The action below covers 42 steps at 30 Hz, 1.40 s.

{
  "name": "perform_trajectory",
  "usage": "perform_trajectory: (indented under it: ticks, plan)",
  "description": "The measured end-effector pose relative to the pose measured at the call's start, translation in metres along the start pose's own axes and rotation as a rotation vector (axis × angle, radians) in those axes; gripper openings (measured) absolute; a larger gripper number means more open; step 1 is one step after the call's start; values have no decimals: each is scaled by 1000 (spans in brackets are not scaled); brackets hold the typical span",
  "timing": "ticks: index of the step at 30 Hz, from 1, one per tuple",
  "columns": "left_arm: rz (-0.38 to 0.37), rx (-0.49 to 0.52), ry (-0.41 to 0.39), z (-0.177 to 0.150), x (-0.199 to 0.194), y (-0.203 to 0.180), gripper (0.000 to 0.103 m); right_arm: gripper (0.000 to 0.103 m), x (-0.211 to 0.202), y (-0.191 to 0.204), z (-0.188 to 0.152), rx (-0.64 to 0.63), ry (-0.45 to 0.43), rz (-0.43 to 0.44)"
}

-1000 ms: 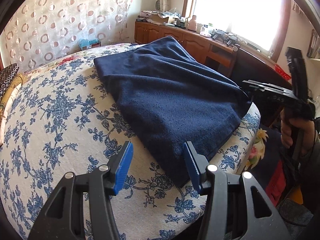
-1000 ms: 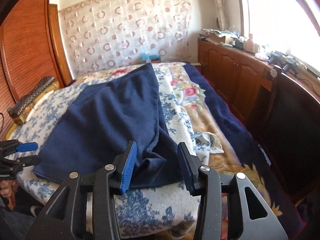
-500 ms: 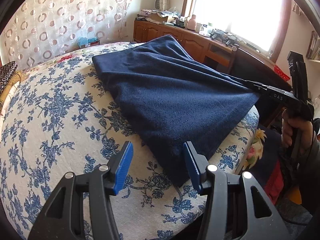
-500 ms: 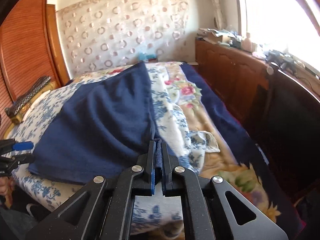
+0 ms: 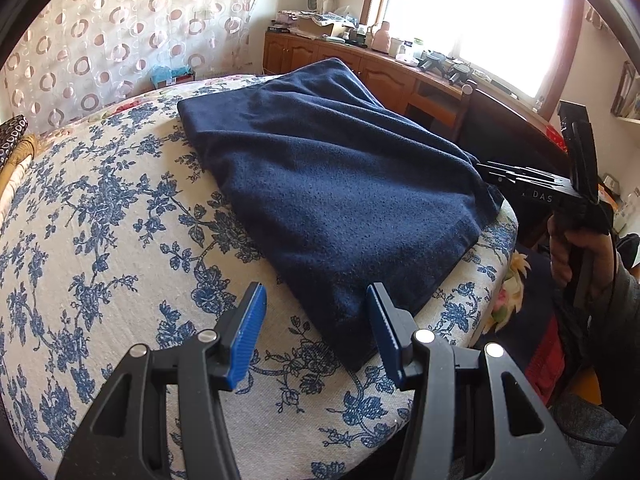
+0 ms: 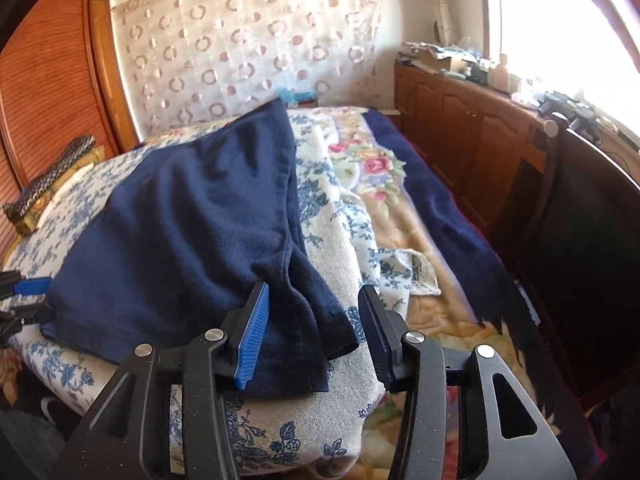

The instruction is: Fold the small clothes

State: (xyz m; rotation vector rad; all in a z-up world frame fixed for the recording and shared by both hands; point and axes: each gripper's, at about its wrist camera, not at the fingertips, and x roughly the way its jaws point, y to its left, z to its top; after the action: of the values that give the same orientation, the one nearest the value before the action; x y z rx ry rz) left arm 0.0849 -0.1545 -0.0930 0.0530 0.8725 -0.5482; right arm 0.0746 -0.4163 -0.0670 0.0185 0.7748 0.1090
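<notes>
A navy garment (image 5: pixel 340 184) lies spread on the blue-flowered white cover (image 5: pixel 100 220) of a bed. My left gripper (image 5: pixel 316 328) hovers open at the garment's near corner, whose tip lies between the fingers untouched. In the right wrist view the same garment (image 6: pixel 180 220) reaches down to my right gripper (image 6: pixel 312 328). Its jaws are opening, and the rumpled right corner rests loose between the pads on the cover (image 6: pixel 340 232). The left wrist view shows the right gripper (image 5: pixel 486 172) at the garment's far right corner, held by a hand (image 5: pixel 568 248). The left gripper (image 6: pixel 24 300) shows at the far left edge.
A wooden cabinet (image 6: pixel 460 128) with clutter runs under the bright window. A dark chair back (image 6: pixel 592 220) stands close to the bed on the right. A rose-patterned blanket (image 6: pixel 380 168) hangs off the bed's side. A wooden wardrobe (image 6: pixel 52 100) stands at the far left.
The right gripper shut on the garment's right corner and pulled it taut, then opened again; the corner now lies slack between its fingers. The left gripper has stayed open and in place.
</notes>
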Motion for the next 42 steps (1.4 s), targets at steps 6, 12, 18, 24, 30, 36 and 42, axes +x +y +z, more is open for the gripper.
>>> perform_trajectory:
  ticks: [6, 12, 18, 24, 30, 36, 42]
  plan:
    - [-1, -2, 2, 0, 1, 0, 51, 46, 2, 0, -2, -3, 13, 46]
    - [-3, -5, 5, -3, 3, 2, 51, 42, 5, 1, -4, -22, 36, 53]
    - [-13, 7, -3, -5, 2, 1, 46, 10, 4, -3, -5, -27, 51, 89]
    - [-65, 34, -14, -3, -3, -1, 5, 5, -10, 3, -2, -31, 16, 168]
    - [-56, 66, -108, 9, -36, -1, 3, 4, -35, 5, 11, -27, -42, 158]
    - [-73, 11, -209, 37, -74, 22, 3, 4, -69, 14, 31, -9, -127, 235]
    - [-55, -12, -227, 80, -62, 49, 3, 4, -62, 20, 74, -1, -186, 286]
